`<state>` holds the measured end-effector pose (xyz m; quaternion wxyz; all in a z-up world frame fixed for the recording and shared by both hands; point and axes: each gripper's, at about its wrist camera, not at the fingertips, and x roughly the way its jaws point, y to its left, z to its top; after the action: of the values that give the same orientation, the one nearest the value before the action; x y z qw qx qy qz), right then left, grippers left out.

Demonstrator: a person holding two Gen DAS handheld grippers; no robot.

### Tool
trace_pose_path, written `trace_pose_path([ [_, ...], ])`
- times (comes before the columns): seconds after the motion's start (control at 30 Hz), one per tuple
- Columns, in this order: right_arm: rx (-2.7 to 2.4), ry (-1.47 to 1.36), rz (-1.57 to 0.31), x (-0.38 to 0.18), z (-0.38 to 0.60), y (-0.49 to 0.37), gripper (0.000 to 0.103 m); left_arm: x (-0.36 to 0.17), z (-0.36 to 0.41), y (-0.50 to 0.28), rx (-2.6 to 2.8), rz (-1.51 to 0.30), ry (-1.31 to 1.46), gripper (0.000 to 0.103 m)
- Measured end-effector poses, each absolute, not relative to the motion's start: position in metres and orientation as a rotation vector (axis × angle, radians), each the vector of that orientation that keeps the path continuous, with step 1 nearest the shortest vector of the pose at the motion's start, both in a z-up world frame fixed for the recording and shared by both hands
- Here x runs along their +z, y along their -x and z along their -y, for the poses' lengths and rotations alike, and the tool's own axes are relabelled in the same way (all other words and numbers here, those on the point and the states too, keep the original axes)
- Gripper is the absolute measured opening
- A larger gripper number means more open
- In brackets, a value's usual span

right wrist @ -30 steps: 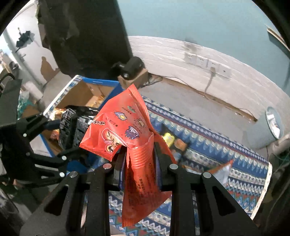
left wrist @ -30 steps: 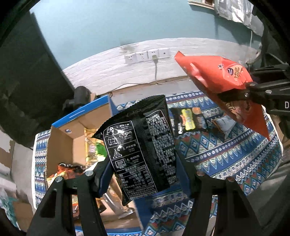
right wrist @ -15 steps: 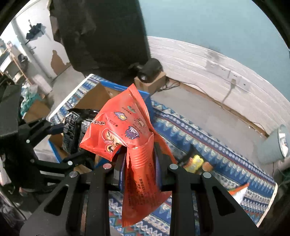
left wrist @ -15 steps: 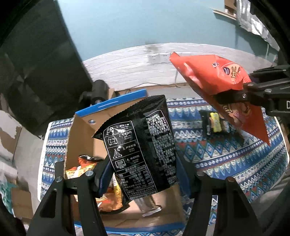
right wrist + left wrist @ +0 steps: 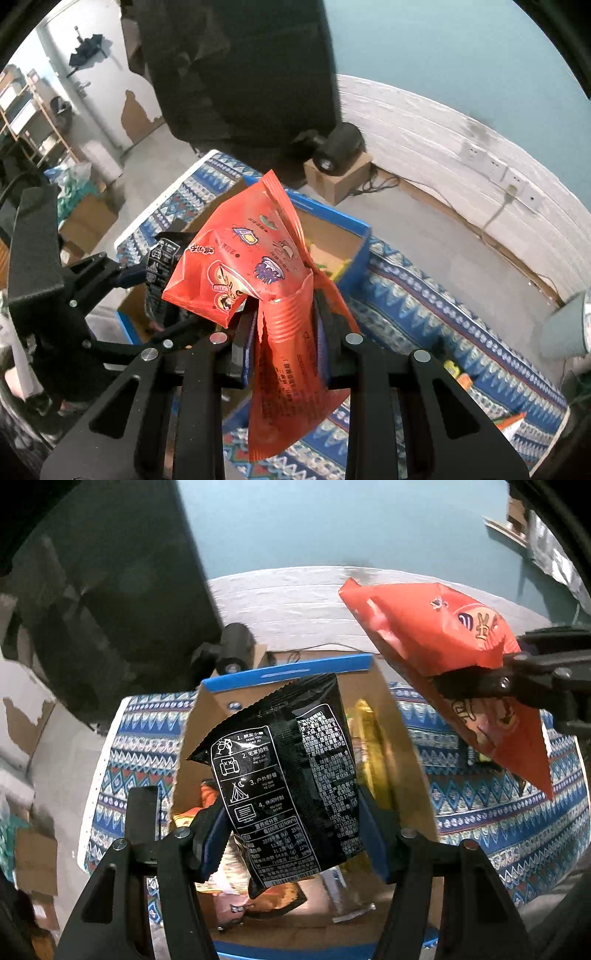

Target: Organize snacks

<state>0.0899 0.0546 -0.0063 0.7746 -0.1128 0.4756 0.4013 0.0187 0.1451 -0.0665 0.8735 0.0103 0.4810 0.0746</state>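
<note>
My left gripper (image 5: 291, 834) is shut on a black snack bag (image 5: 288, 771) and holds it right above an open cardboard box with blue edges (image 5: 402, 746). Several snack packs (image 5: 365, 746) lie inside the box. My right gripper (image 5: 284, 332) is shut on a red snack bag (image 5: 258, 269). In the left wrist view the red bag (image 5: 443, 635) hangs in the air to the right of the box. In the right wrist view the black bag (image 5: 159, 258) and the box (image 5: 332, 232) lie ahead and to the left.
A blue patterned cloth (image 5: 498, 812) covers the table. A few loose snack packs (image 5: 458, 373) lie on the cloth at the right. A black camera on a small cardboard box (image 5: 340, 147) stands behind the box. A white wall with sockets (image 5: 498, 177) is behind.
Both grippers have moved left with their bags. The black bag has gone from beside the box to over its opening. The red bag has followed toward the box.
</note>
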Motion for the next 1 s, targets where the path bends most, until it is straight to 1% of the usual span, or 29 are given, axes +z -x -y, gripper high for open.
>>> trace_pose_path([
  [0.17,0.884,0.261,-1.047,-0.012,-0.081,-0.089,0.025,-0.074,-0.166,-0.019,0.189,-1.022,0.012,0.064],
  [0.43,0.897,0.258,-1.091,-0.028,-0.111,-0.094,0.025,-0.080,-0.180,-0.016,0.211,-1.037,0.037,0.064],
  [0.6,0.901,0.244,-1.110,-0.033,-0.120,-0.094,0.028,-0.085,-0.184,-0.016,0.220,-1.066,0.051,0.065],
  [0.63,0.897,0.244,-1.112,-0.034,-0.120,-0.095,0.030,-0.085,-0.185,-0.016,0.222,-1.072,0.051,0.065],
  [0.67,0.893,0.244,-1.112,-0.034,-0.119,-0.095,0.037,-0.085,-0.184,-0.016,0.222,-1.076,0.052,0.067],
  [0.7,0.887,0.244,-1.109,-0.033,-0.118,-0.095,0.041,-0.085,-0.184,-0.016,0.223,-1.078,0.053,0.072],
  [0.73,0.881,0.242,-1.105,-0.033,-0.116,-0.096,0.047,-0.083,-0.183,-0.016,0.223,-1.076,0.054,0.075],
  [0.77,0.874,0.241,-1.103,-0.032,-0.114,-0.097,0.050,-0.081,-0.183,-0.015,0.223,-1.071,0.054,0.077],
  [0.83,0.863,0.235,-1.101,-0.031,-0.110,-0.098,0.051,-0.077,-0.181,-0.013,0.224,-1.058,0.047,0.079],
  [0.93,0.836,0.221,-1.092,-0.027,-0.101,-0.102,0.062,-0.072,-0.178,-0.012,0.222,-1.042,0.040,0.081],
  [1.0,0.822,0.218,-1.086,-0.026,-0.095,-0.103,0.064,-0.072,-0.176,-0.013,0.214,-1.042,0.044,0.081],
])
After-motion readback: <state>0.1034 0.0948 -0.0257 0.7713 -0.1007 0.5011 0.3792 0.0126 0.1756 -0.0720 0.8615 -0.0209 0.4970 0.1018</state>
